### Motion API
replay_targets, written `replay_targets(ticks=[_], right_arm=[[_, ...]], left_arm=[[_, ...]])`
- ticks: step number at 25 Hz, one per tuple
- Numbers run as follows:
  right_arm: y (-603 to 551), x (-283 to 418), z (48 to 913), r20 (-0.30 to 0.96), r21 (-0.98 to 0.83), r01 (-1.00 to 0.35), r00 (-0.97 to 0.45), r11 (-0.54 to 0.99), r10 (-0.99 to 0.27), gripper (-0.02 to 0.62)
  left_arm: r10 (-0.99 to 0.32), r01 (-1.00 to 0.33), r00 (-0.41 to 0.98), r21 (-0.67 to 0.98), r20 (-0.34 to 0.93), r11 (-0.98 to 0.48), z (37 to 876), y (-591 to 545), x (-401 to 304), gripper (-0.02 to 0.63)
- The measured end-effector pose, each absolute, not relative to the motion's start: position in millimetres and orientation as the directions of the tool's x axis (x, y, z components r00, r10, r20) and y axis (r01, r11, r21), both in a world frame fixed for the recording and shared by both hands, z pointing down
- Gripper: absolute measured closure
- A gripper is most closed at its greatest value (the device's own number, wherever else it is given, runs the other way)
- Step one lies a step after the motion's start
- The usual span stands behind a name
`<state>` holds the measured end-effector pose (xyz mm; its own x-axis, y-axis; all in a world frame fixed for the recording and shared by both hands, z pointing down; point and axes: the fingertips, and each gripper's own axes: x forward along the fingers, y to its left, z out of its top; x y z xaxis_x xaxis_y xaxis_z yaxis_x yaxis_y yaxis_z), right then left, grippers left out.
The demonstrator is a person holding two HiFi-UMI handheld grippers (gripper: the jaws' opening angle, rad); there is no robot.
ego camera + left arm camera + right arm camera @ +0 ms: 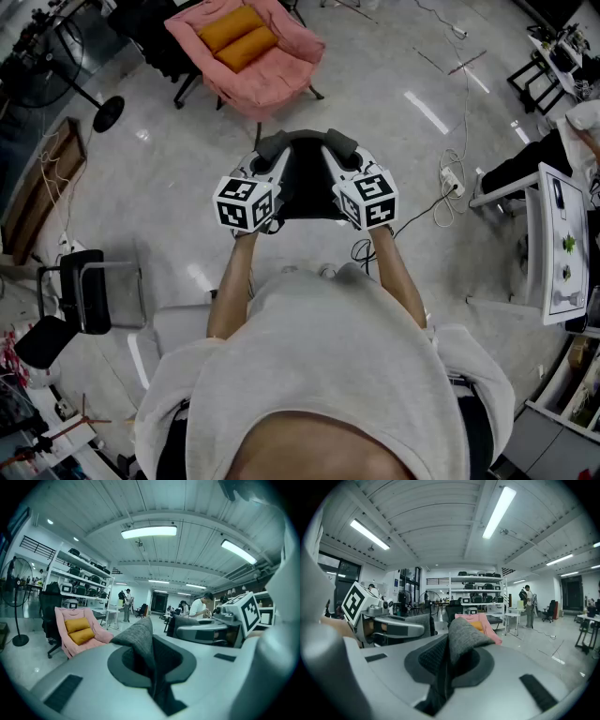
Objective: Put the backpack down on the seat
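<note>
left gripper point(270, 150), right gripper point(339, 148) each pinched tight on grey strap point(140, 641). black backpack point(305, 192) hangs between them. pink armchair point(281, 86) at 11 o'clock, well apart. tip: hold both grips, walk over, lower backpack beside orange cushions point(239, 37), then release.

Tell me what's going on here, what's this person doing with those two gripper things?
A person holds a gripper in each hand. The left gripper and the right gripper are both shut on grey padded parts of a dark backpack, which hangs between them above the floor. A pink chair with orange cushions stands ahead, apart from the backpack, so the backpack is not yet on the seat.
</note>
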<state>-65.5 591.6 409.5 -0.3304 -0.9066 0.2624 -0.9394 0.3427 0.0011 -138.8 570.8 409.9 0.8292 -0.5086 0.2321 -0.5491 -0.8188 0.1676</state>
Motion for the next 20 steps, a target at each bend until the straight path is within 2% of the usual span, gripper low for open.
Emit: replay_targets(ticks=[20], right_arm=[[625, -27, 432, 0.285, -0.040, -0.925, -0.373, 0.378, -0.883, 0.566]], left_arm=[[-0.529, -0.583, 0.803, 0.178, 0.273, -0.793, 427, 598, -96, 0.575]])
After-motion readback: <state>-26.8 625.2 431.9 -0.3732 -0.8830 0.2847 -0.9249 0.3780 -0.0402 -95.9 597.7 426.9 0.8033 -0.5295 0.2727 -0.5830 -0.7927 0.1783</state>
